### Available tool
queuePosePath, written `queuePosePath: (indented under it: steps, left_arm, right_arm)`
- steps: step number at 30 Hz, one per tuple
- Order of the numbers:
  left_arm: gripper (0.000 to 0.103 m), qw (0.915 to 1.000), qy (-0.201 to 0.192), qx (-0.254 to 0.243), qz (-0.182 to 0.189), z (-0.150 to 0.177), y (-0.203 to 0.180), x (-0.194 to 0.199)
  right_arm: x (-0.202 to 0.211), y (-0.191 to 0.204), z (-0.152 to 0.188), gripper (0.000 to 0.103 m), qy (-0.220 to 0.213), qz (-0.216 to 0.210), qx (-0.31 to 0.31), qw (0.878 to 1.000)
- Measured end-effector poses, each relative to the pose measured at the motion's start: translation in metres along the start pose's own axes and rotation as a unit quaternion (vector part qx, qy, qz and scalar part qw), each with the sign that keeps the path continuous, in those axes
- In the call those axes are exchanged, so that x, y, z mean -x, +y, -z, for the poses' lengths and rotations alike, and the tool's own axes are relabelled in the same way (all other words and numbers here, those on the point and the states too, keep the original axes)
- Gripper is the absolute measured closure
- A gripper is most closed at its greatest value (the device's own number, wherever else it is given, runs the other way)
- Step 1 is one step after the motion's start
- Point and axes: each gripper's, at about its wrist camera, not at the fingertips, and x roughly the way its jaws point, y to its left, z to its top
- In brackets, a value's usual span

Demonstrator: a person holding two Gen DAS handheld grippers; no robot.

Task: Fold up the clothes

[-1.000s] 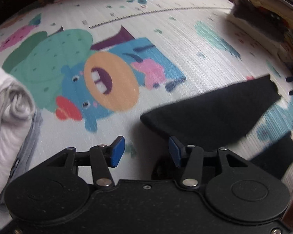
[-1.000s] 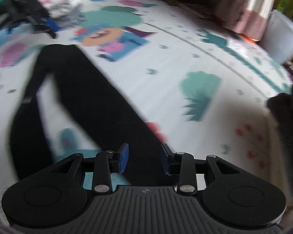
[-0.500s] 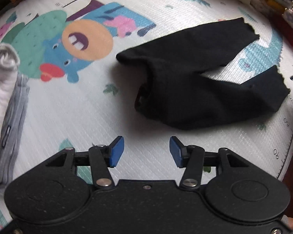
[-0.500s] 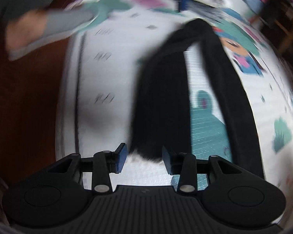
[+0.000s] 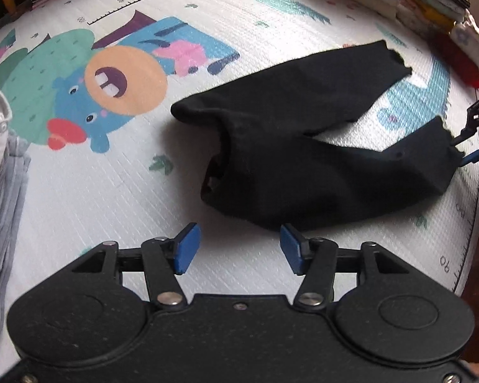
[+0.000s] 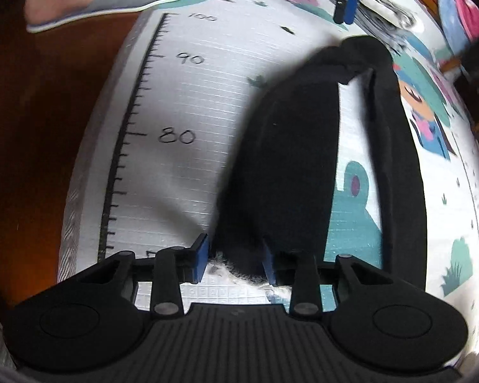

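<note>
Underneath, a cartoon play mat (image 5: 79, 191) on dark wooden floor (image 6: 48, 127) carries black trousers (image 5: 303, 146); left gripper (image 5: 238, 247) jaws gape empty, right gripper (image 6: 234, 255) jaws straddle a trouser hem, unclosed.

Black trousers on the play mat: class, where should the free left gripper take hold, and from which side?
Probably the waistband opening of the black trousers, approached from the open left gripper: that gaping edge faces it and offers a graspable lip.
</note>
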Motion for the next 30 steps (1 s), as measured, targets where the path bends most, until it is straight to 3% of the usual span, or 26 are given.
queuePosePath:
  steps: [6, 9, 12, 13, 14, 15, 17, 20, 24, 27, 28, 30]
  left_arm:
    - [0.043, 0.9986, 0.003, -0.052, -0.004, -0.010, -0.002, -0.015]
    - [0.042, 0.9961, -0.002, -0.088, -0.005, -0.016, -0.008, -0.022]
    - [0.042, 0.9946, 0.003, -0.104, -0.005, -0.019, -0.011, -0.031]
    - [0.046, 0.9948, 0.006, -0.102, -0.006, -0.020, -0.011, -0.034]
    - [0.061, 0.9949, 0.009, -0.100, -0.006, -0.021, -0.011, -0.037]
    - [0.072, 0.9963, 0.014, -0.085, -0.001, -0.022, -0.009, -0.036]
    - [0.079, 0.9982, 0.016, -0.052, 0.027, -0.024, -0.005, -0.031]
    - [0.082, 0.9960, 0.005, -0.007, 0.089, -0.025, -0.003, -0.014]
    - [0.082, 0.9876, -0.016, 0.037, 0.152, -0.019, -0.005, 0.012]
    - [0.082, 0.9802, -0.015, 0.105, 0.167, -0.011, 0.005, 0.014]
    - [0.082, 0.9778, -0.009, 0.128, 0.166, -0.008, 0.010, 0.011]
    - [0.082, 0.9768, 0.005, 0.153, 0.150, -0.005, 0.015, 0.002]
  right_arm:
    - [-0.004, -0.012, 0.005, 0.092, 0.000, -0.015, -0.038, 0.999]
    - [-0.004, -0.023, 0.009, 0.094, 0.002, -0.019, -0.075, 0.997]
    - [-0.003, -0.048, 0.017, 0.094, -0.001, -0.033, -0.170, 0.985]
    - [-0.002, -0.057, 0.022, 0.094, -0.004, -0.038, -0.215, 0.976]
    - [-0.002, -0.068, 0.029, 0.094, -0.007, -0.045, -0.262, 0.964]
    - [-0.001, -0.079, 0.035, 0.094, -0.011, -0.051, -0.309, 0.950]
    - [0.002, -0.098, 0.052, 0.094, -0.022, -0.068, -0.393, 0.917]
    - [0.015, -0.120, 0.083, 0.094, -0.051, -0.103, -0.503, 0.856]
    - [0.044, -0.131, 0.123, 0.094, -0.093, -0.185, -0.574, 0.792]
    - [0.052, -0.128, 0.159, 0.094, -0.127, -0.289, -0.639, 0.701]
    - [0.051, -0.123, 0.175, 0.094, -0.134, -0.313, -0.671, 0.659]
    - [0.042, -0.112, 0.207, 0.094, -0.140, -0.318, -0.737, 0.580]
